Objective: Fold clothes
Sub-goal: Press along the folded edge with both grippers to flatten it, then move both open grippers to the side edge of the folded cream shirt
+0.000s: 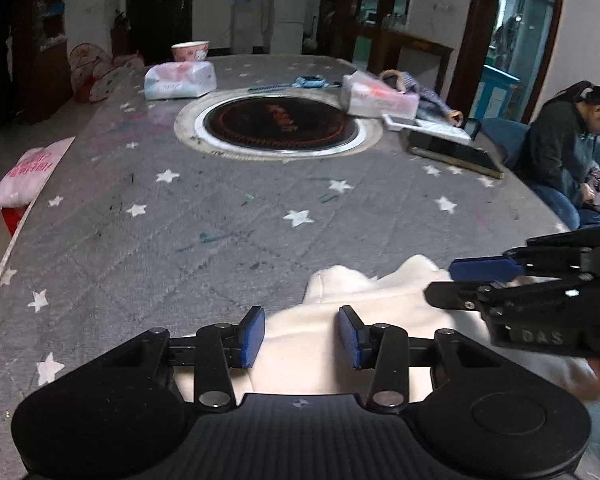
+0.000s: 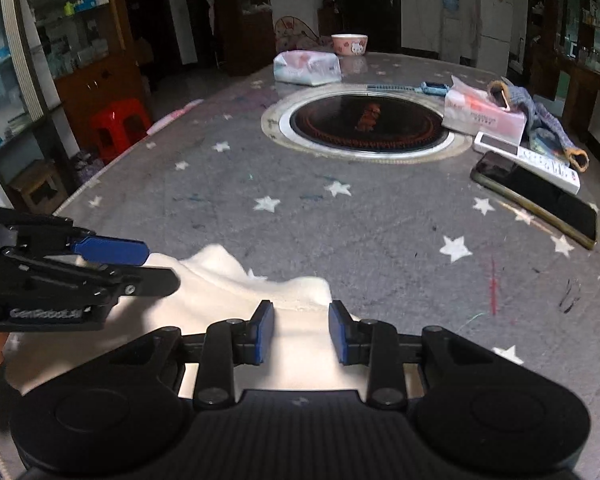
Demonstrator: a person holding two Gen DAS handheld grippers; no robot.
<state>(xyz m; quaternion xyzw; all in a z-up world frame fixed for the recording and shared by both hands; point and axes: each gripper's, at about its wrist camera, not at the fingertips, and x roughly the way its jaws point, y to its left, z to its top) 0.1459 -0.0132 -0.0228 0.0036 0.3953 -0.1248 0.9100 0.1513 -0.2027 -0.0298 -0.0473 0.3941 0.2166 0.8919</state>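
A white fleece garment (image 1: 360,292) lies at the near edge of the grey star-patterned tablecloth (image 1: 220,220). My left gripper (image 1: 302,336) has its blue pads a hand's width apart, with a thick bunch of the garment filling the gap. The right wrist view shows the left gripper (image 2: 160,268) from the side, with white cloth pinched between its fingers. My right gripper (image 2: 300,332) grips the garment's (image 2: 220,280) raised edge in the same way, and the right gripper (image 1: 440,282) stands close to the right of the left one. The cloth under both grippers is hidden.
A round black hob (image 1: 280,122) is set into the table's middle. Behind and beside it are tissue packs (image 1: 180,80), a pink bowl (image 1: 191,50), a phone (image 2: 536,196) and a remote (image 2: 528,160). A person (image 1: 568,148) sits at the right. A red stool (image 2: 118,126) stands left.
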